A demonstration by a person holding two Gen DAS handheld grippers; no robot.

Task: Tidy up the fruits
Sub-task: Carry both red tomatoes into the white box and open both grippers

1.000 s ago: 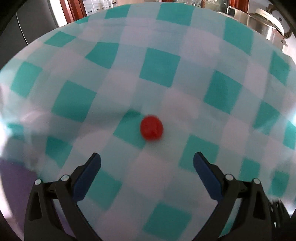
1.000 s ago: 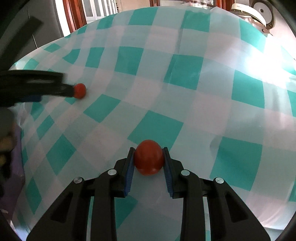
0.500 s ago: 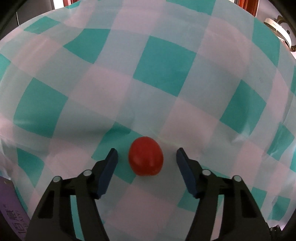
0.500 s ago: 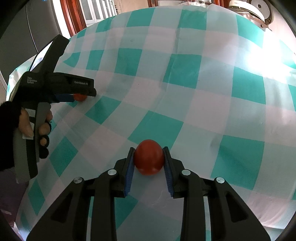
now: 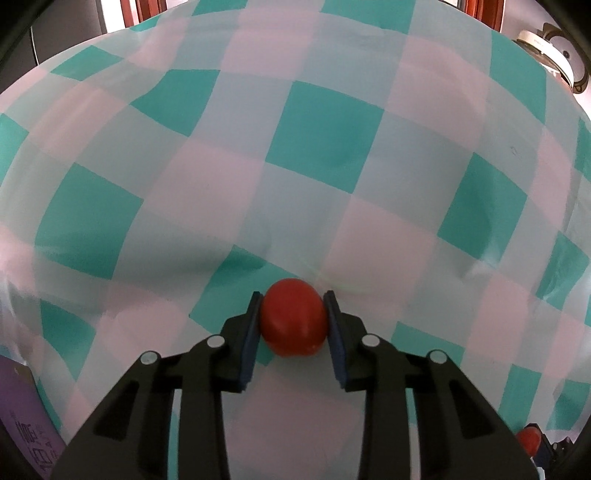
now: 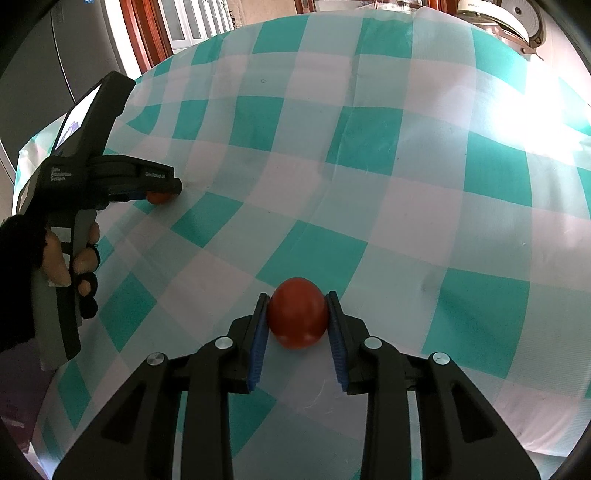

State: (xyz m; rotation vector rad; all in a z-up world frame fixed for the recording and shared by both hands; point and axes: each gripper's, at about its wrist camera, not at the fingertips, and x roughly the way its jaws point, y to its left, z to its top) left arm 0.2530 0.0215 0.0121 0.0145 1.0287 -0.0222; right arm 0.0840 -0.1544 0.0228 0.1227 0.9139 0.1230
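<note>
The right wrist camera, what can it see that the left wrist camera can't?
Only the right wrist view shows the person's hand squeezing the left gripper handle, and bright glare on the cloth. Only the left wrist view shows a purple thing at its bottom-left edge. Both show the checked tablecloth and a red tomato pinched in each gripper, the right gripper too.

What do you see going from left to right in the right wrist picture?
Gloved hand → left gripper closed on a small tomato → bigger tomato held in the right gripper → rice cooker at the far right.
</note>
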